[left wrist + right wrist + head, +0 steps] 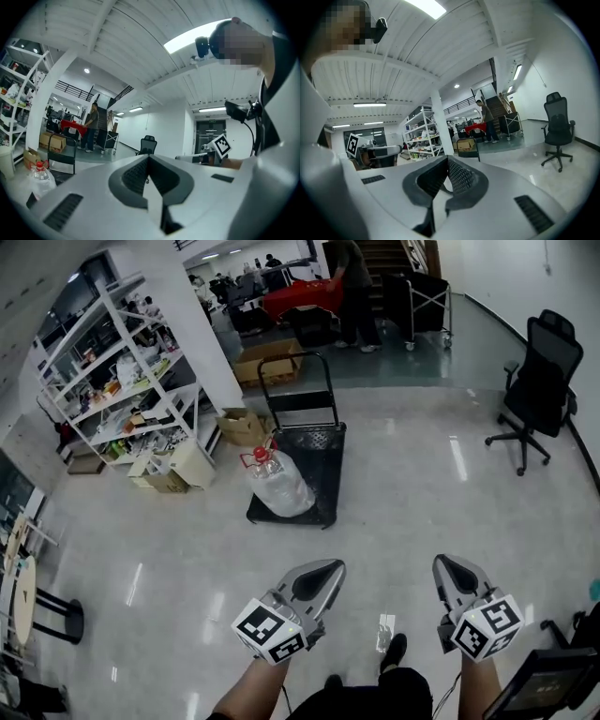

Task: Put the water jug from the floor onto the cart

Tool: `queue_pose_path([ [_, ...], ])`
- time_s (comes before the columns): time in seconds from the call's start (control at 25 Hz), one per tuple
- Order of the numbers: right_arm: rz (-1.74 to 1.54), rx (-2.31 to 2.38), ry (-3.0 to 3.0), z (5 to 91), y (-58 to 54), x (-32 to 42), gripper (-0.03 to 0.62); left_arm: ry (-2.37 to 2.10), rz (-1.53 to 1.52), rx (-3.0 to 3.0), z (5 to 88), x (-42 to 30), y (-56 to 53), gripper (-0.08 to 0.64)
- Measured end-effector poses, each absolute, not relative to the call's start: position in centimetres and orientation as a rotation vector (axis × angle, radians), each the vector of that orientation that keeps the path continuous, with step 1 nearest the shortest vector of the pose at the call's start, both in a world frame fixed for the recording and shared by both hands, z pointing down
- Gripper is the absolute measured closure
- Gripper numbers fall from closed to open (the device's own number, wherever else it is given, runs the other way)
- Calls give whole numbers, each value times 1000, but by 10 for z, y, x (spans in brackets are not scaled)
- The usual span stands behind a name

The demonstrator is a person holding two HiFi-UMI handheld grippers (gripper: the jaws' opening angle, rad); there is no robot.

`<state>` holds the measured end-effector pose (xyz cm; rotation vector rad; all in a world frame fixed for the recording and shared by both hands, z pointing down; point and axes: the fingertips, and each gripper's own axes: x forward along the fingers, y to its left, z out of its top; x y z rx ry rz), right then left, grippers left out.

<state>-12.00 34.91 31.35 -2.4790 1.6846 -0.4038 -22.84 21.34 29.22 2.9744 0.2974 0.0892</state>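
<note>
Glossy floor (422, 502), water jug (278, 486) on cart (321, 442), well beyond left fingers (314, 582) and right fingers (457, 576), all clenched empty

The pale, glossy floor (422, 512) carries a black platform cart (323, 451) near its middle. The water jug (279, 486) lies tilted on the cart's deck. Cardboard boxes (242, 426) sit on the floor beside a white shelf rack (122, 381), and a black office chair (539, 395) stands well apart at the right.

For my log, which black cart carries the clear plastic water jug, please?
The low black platform cart, jug on its deck, not the tall cart by the stairs.
</note>
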Motion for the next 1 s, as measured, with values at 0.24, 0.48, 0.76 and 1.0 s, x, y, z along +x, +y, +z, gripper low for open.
queue_pose_path([
  [0.24,-480,-2499,1670,336,346,-238,591,394,99,2968,311,-334,215,560],
  [0.48,-446,-2568,1648,324,381,-309,591,458,151,2940,323,-403,254,560],
  [0.76,-357,-2544,1642,312,464,-361,591,437,160,2972,312,-461,332,560],
  [1.0,-331,-2527,1695,318,561,-405,591,353,122,2987,300,-494,412,560],
])
